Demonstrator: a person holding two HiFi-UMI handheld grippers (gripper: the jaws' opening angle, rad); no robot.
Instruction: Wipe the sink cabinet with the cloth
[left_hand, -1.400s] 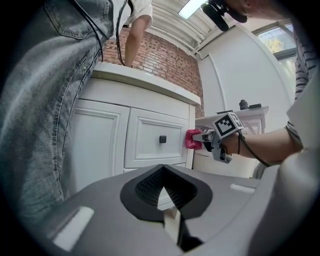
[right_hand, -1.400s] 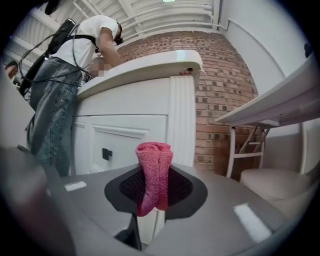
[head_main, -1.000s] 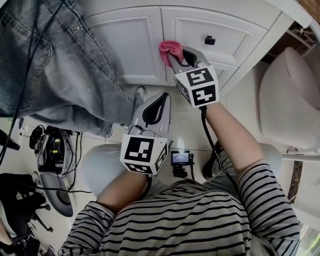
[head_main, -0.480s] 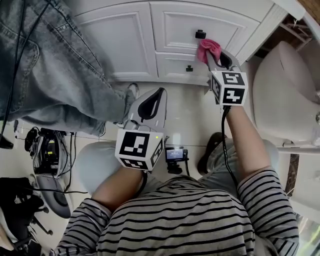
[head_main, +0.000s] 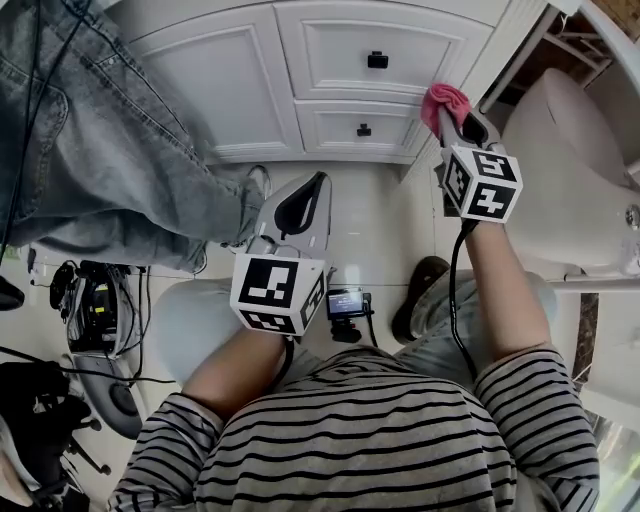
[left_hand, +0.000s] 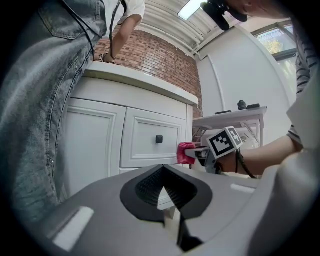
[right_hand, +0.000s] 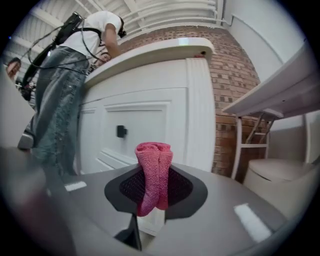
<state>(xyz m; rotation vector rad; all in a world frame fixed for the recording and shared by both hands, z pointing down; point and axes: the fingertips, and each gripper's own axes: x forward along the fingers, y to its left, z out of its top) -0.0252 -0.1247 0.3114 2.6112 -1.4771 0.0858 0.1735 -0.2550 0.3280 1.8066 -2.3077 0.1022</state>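
Right gripper (head_main: 452, 113), clamped on the pink cloth (head_main: 442, 99), has swept rightward across the drawers to the sink cabinet's (head_main: 230, 80) right corner post, so this pass looks nearly finished; left gripper (head_main: 318, 183) closed, empty.

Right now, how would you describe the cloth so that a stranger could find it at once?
Find the white sink cabinet, then its right corner post. There the right claw pinches a bunched cloth. It is the only pink thing among white drawers and black knobs.
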